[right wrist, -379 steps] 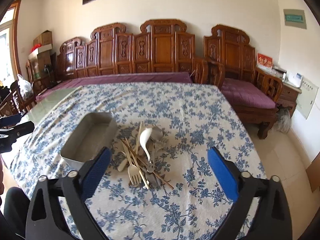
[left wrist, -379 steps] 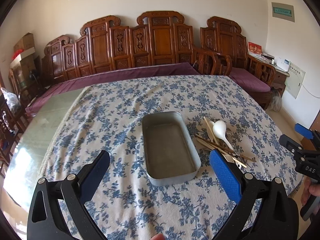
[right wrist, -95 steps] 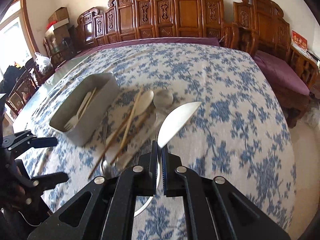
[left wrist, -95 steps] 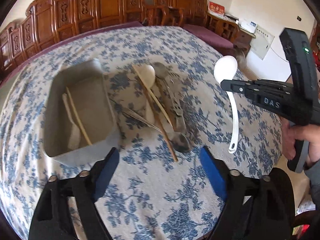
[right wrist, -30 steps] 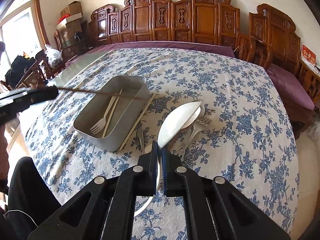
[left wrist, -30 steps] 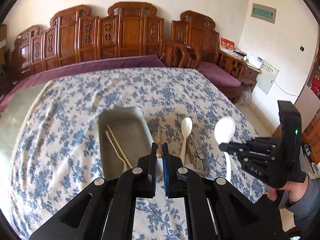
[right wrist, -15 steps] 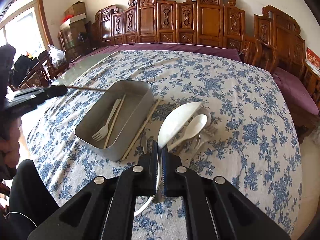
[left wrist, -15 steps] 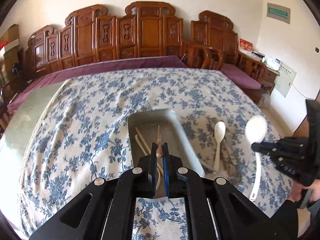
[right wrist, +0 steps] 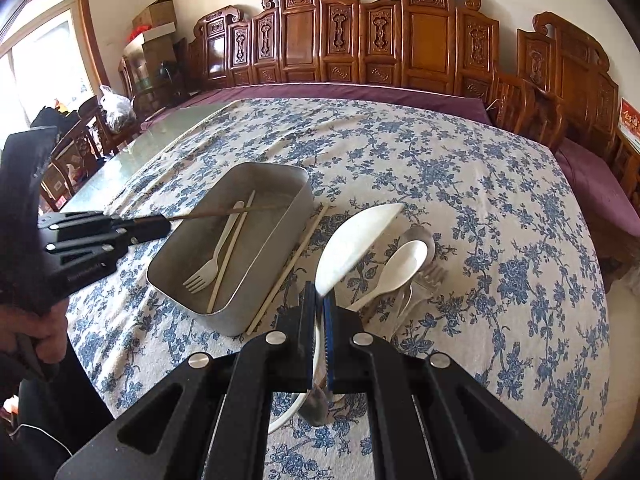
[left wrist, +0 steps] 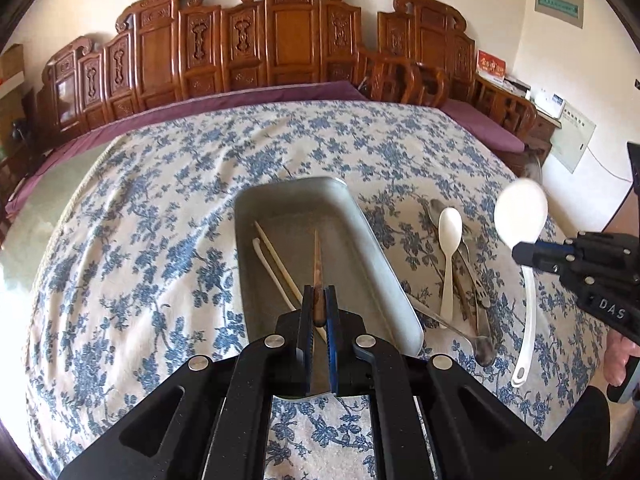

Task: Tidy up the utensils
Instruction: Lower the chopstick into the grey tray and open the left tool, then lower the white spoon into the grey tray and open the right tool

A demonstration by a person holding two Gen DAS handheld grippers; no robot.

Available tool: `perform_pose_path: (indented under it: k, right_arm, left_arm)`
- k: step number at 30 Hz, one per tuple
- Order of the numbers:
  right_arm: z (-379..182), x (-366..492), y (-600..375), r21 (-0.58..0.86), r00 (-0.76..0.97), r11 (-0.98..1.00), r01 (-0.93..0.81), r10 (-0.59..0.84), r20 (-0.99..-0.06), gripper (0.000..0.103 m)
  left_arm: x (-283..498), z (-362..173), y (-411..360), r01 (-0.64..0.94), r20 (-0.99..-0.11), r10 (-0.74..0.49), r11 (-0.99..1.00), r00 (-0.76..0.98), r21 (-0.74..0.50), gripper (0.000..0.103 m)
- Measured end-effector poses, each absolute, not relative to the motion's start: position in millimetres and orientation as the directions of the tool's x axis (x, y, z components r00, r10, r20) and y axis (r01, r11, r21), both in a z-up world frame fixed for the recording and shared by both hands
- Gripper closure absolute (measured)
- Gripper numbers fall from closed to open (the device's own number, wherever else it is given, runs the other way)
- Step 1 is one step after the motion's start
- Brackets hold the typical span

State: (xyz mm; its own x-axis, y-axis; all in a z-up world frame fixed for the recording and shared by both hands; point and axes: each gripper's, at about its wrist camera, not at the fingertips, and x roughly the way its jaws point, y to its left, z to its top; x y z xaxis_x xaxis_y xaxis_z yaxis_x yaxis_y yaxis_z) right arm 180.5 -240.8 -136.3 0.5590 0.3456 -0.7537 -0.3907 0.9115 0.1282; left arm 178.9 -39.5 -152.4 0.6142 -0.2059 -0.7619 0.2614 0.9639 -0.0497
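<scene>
Our left claw (left wrist: 319, 307), clamped on the dark wooden chopstick (left wrist: 317, 264), had dropped over the grey metal tray (left wrist: 362, 226) at frame centre; right claw (right wrist: 318, 312) gripped the white ladle (right wrist: 352, 240), waiting its turn.

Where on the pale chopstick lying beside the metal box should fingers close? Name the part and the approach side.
Grip the pale chopstick near its far end, coming from above on the side away from the metal box. It lies flat along the box wall, and its near end sits tight against the corner.

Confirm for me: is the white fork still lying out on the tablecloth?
No, the white fork lies inside the metal tray, beside a pale chopstick.
</scene>
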Motion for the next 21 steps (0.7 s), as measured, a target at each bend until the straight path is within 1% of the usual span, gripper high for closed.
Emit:
perform_pose_path:
  k: [5, 13, 16, 17, 18, 19, 21]
  right_arm:
    - [-133, 183, -237, 0.127, 0.562, 0.907, -0.400, 0.353, -0.748, 0.098]
    - [-134, 184, -233, 0.130, 0.557, 0.905, -0.406, 0.358, -0.749, 0.098]
    - [-133, 183, -232, 0.125, 0.557, 0.905, -0.407, 0.355, -0.751, 0.098]
    - [-132, 182, -231, 0.119, 0.559, 0.905, -0.408, 0.350, -0.752, 0.098]
    - [-132, 182, -230, 0.117, 0.559, 0.906, -0.407, 0.349, -0.752, 0.098]
    - [-131, 182, -230, 0.114, 0.561, 0.907, -0.406, 0.346, -0.752, 0.098]
    - [-130, 181, -230, 0.110, 0.563, 0.908, -0.403, 0.341, -0.753, 0.098]
  left_arm:
    - [185, -163, -42, 0.267, -0.790, -0.209, 0.962, 0.577, -0.060, 0.098]
    - [188, -171, -42, 0.264, -0.812, -0.206, 0.962, 0.546, -0.066, 0.098]
    - [186, -169, -41, 0.265, -0.812, -0.212, 0.961, 0.544, -0.074, 0.097]
    - [184, -166, -40, 0.266, -0.809, -0.213, 0.961, 0.548, -0.073, 0.093]
    - [183, -165, -39, 0.264, -0.807, -0.213, 0.962, 0.551, -0.073, 0.086]
    - [181, -162, -38, 0.262, -0.803, -0.213, 0.962, 0.556, -0.073, 0.084]
    - [177, -158, -34, 0.260, -0.798, -0.215, 0.962, 0.563, -0.076, 0.082]
